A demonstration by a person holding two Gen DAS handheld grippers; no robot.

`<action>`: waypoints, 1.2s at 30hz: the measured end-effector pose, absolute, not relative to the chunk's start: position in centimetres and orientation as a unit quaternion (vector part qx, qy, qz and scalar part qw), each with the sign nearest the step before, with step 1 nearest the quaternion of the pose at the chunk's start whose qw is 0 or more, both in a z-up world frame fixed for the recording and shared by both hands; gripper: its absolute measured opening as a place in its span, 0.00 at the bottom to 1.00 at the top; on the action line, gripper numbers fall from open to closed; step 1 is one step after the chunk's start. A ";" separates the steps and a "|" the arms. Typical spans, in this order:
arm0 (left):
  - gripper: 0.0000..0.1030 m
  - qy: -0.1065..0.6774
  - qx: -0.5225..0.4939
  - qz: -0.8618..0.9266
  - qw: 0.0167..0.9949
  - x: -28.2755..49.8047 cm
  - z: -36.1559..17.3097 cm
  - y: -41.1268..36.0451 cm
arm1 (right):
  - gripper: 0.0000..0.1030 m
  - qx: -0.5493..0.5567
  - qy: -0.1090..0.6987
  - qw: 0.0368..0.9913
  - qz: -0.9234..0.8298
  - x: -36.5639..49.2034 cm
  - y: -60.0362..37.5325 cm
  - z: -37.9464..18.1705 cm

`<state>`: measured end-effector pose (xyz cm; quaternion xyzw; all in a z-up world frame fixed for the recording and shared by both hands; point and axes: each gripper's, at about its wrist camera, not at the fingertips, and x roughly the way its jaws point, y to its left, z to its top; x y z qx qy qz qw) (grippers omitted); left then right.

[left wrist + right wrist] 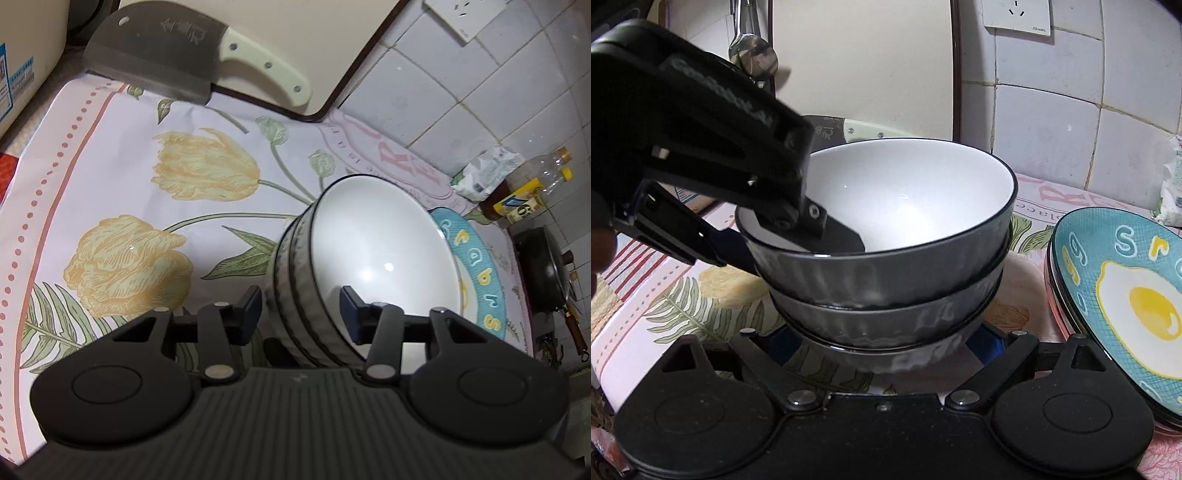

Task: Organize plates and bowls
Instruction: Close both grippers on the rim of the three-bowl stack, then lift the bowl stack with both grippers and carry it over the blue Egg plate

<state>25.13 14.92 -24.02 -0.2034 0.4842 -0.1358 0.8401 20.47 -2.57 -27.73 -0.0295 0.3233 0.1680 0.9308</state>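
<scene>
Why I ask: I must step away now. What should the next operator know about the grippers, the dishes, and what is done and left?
Left gripper: jaws straddle the wall of the bowl stack, one finger inside the top bowl; unclear whether the pads press.
Right gripper: fingers flank the lowest bowl; grip unclear.
Things: three nested grey bowls over the floral mat; the egg plate tops a plate pile just right of them.
Done: bowls nested, plates piled.
Left: probably settle the stack in its spot and release.

a home kitchen: tiled wall (461,74), cleaver (166,51) on cutting board (314,44), pan (546,273).
</scene>
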 end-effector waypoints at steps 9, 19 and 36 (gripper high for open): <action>0.36 0.464 -0.178 -0.140 0.856 24.9 -24.2 14.5 | 0.93 -0.038 0.318 0.934 0.157 21.0 -2.0 -28.0; 0.36 0.461 -0.141 -0.129 0.867 23.2 -22.7 14.2 | 0.93 -0.055 0.300 0.936 0.176 19.7 -1.8 -27.3; 0.36 0.452 -0.103 -0.162 0.871 18.7 -14.2 9.8 | 0.93 -0.045 0.276 0.945 0.170 14.3 -5.3 -20.1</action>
